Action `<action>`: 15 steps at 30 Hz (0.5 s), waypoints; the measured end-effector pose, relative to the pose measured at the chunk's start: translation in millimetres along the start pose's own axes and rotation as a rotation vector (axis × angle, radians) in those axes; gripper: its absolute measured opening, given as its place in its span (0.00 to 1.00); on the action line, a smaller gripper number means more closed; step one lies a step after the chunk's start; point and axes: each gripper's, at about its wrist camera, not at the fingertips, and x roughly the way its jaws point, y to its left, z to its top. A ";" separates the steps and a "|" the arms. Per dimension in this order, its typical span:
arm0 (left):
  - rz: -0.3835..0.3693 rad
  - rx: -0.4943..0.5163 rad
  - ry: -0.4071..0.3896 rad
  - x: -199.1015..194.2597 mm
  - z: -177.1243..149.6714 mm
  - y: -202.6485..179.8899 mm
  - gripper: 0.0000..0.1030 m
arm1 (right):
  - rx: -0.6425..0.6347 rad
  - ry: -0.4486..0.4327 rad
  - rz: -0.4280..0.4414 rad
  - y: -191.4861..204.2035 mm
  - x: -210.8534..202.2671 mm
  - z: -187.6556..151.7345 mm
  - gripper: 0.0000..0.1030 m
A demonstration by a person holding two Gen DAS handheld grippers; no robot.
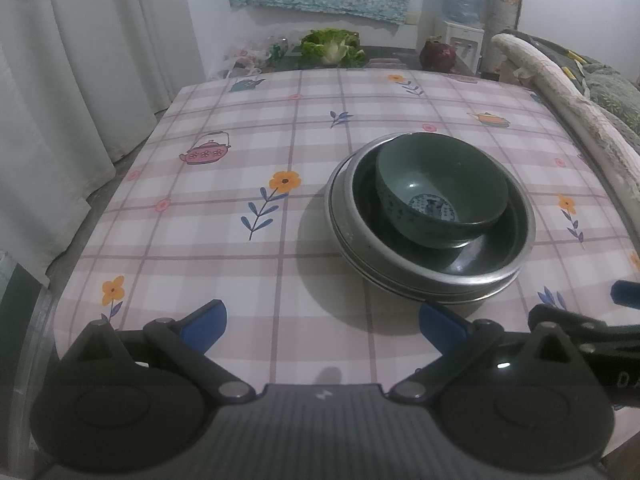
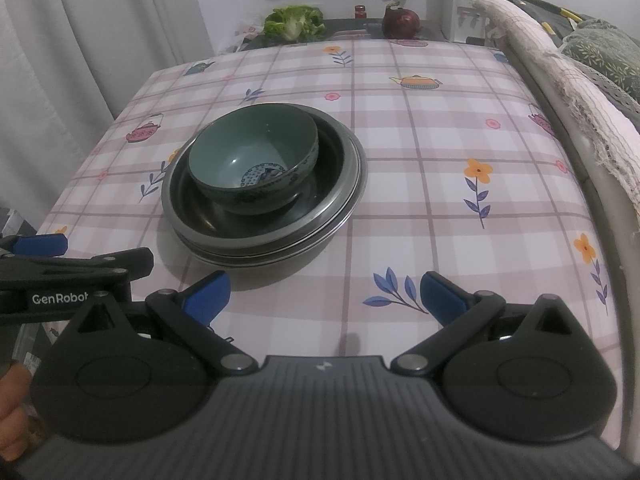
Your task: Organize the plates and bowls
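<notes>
A table is covered by a pink-and-white checked cloth printed with teapots, orange flowers and blue sprigs. One stack of dishes is carried on it: metal plates lie directly on the cloth, a dark shallow bowl is set in them, and a green bowl with a blue pattern inside is seated on top, shifted toward the stack's far side. A shadow is cast on the cloth at the stack's near side.
</notes>
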 end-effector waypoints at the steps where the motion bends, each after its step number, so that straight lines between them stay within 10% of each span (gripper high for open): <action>1: 0.001 0.000 0.000 0.0 -0.2 0.4 1.00 | -0.001 0.000 0.000 0.6 0.1 0.2 0.99; 15: 0.003 -0.004 0.003 0.3 -0.5 2.8 1.00 | -0.005 0.004 0.003 3.0 0.6 -0.6 0.99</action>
